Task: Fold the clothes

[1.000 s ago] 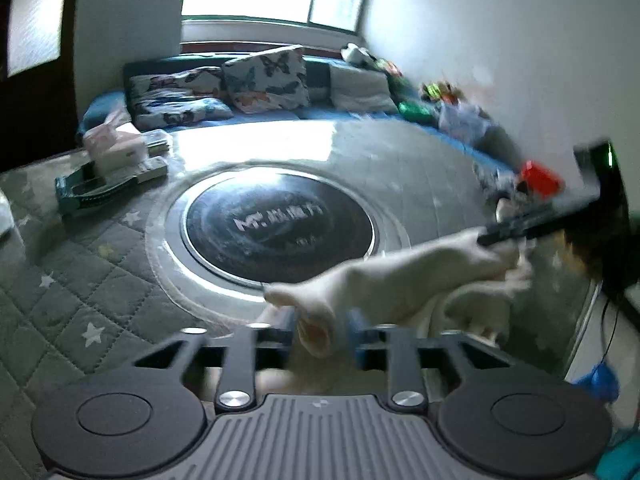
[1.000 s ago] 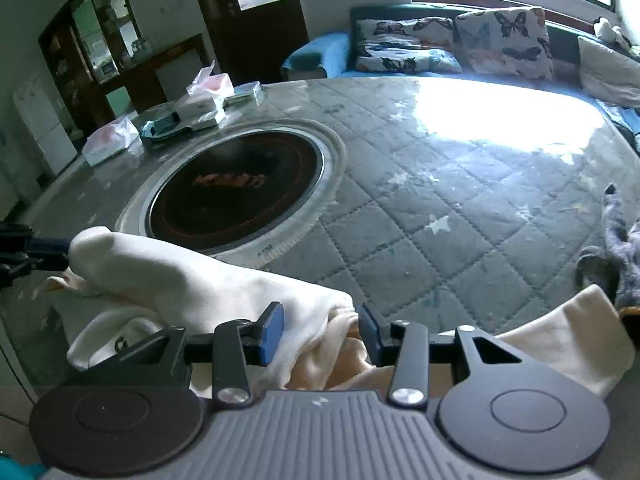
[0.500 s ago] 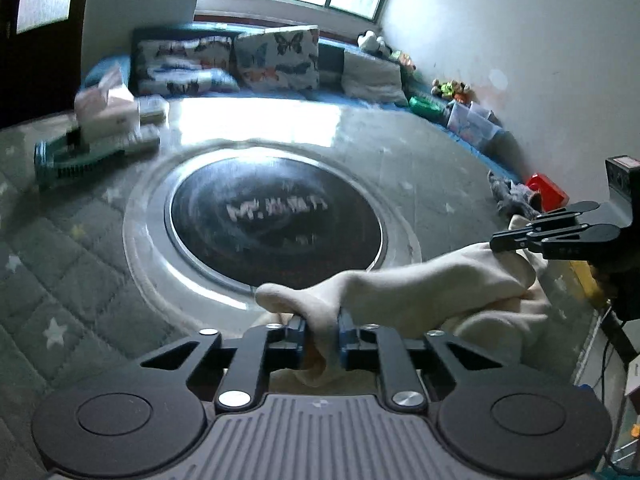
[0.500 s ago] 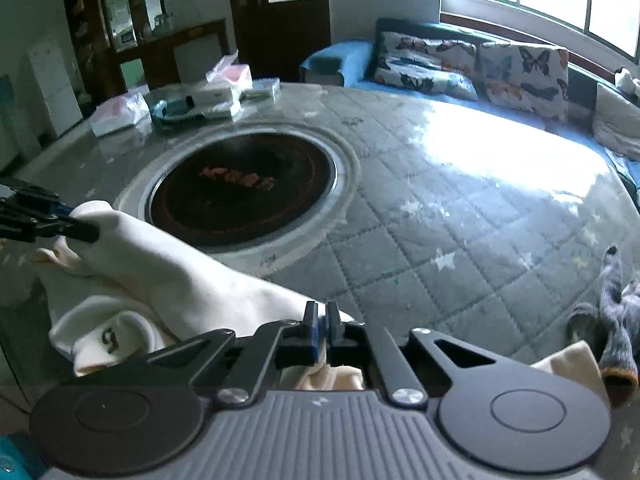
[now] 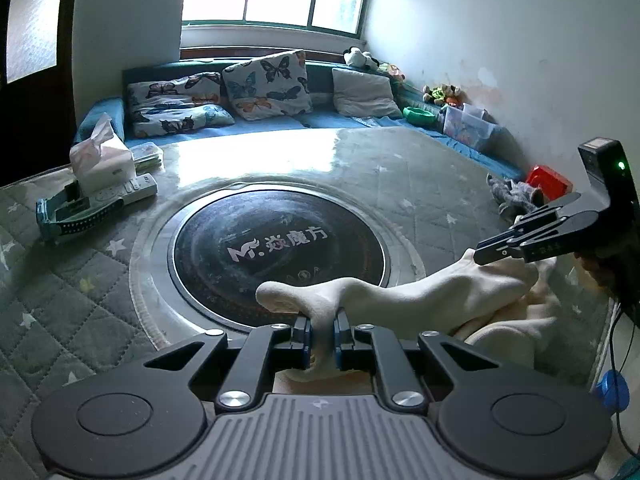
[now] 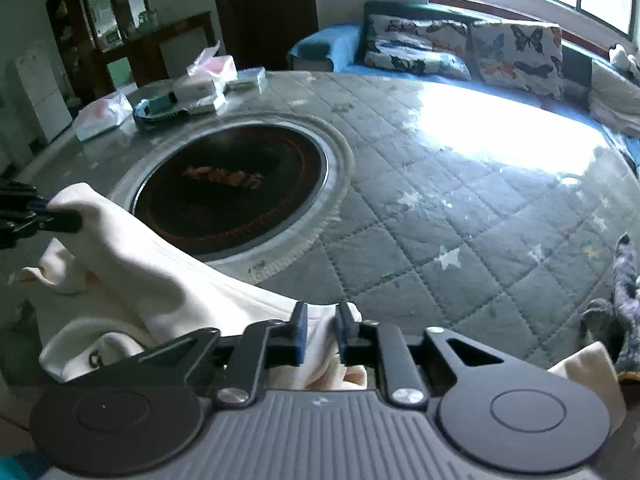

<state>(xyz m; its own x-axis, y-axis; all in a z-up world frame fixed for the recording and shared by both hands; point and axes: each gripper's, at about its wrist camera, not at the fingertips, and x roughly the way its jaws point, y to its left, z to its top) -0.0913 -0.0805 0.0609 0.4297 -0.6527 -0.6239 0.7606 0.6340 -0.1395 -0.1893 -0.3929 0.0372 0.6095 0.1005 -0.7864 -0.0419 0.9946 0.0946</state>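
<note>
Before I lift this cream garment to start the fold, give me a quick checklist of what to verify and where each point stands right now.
1. Left gripper clamped on the cream garment: ok, cloth is pinched between its pads after the jaws closed.
2. Right gripper clamped on the garment: ok, cloth sits pressed between its pads; the jaws have just eased apart slightly.
3. Cloth taut between the two grippers: not ok, it sags and bunches in folds.
4. Garment clear of the grey socks: ok, they lie apart to the side.
5. Space ahead on the quilted table: ok, the tissue box and remote sit far off.
6. Hanging part free of the table edge: cannot tell.
</note>
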